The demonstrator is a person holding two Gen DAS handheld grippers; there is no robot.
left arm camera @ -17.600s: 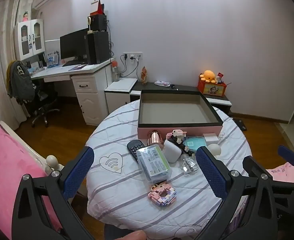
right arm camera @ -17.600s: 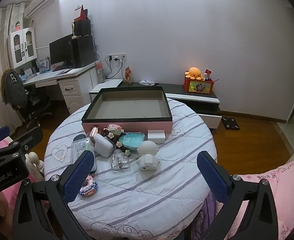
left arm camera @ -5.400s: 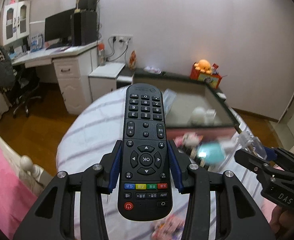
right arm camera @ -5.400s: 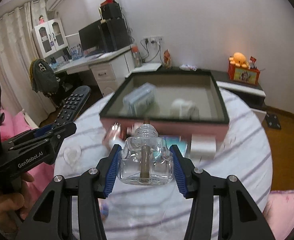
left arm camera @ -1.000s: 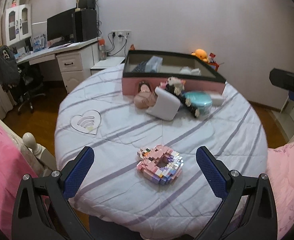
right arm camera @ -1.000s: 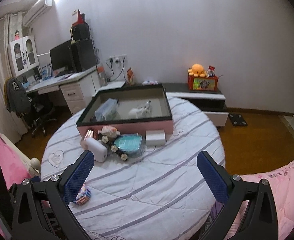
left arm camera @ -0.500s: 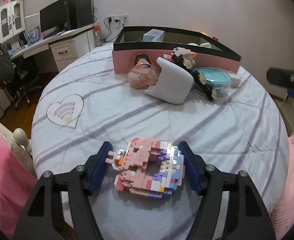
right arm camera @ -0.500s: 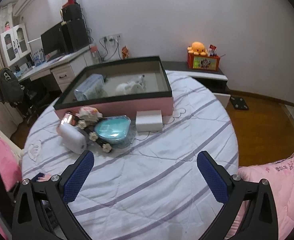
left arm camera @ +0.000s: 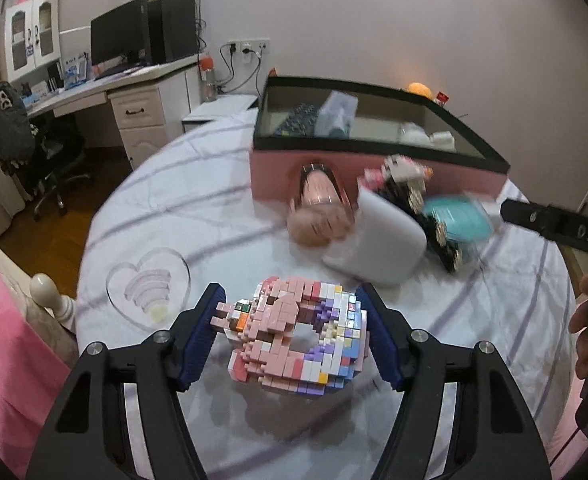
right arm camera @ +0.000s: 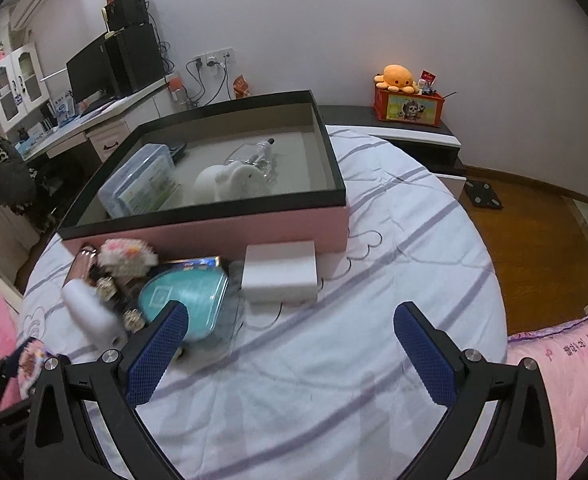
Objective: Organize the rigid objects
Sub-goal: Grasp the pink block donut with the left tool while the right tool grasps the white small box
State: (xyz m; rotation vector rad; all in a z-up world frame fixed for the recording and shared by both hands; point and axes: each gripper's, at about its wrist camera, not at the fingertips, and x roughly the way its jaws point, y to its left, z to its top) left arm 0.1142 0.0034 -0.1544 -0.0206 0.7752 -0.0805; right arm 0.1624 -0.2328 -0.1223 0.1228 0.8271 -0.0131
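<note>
Pink-and-lilac brick model (left arm camera: 294, 338) sits pinched in the left gripper (left arm camera: 293, 334) just above the counter (left arm camera: 222, 216), next needing carriage into the pink box (left arm camera: 373, 178), while the right gripper (right arm camera: 290, 346) hangs spread, empty.

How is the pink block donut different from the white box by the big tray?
The block donut is bumpy, many-coloured and ring-shaped; the white box is smooth, plain and rectangular. The donut is held off the table in the left gripper; the box lies on the tablecloth, ungripped. Both are outside the tray.
</note>
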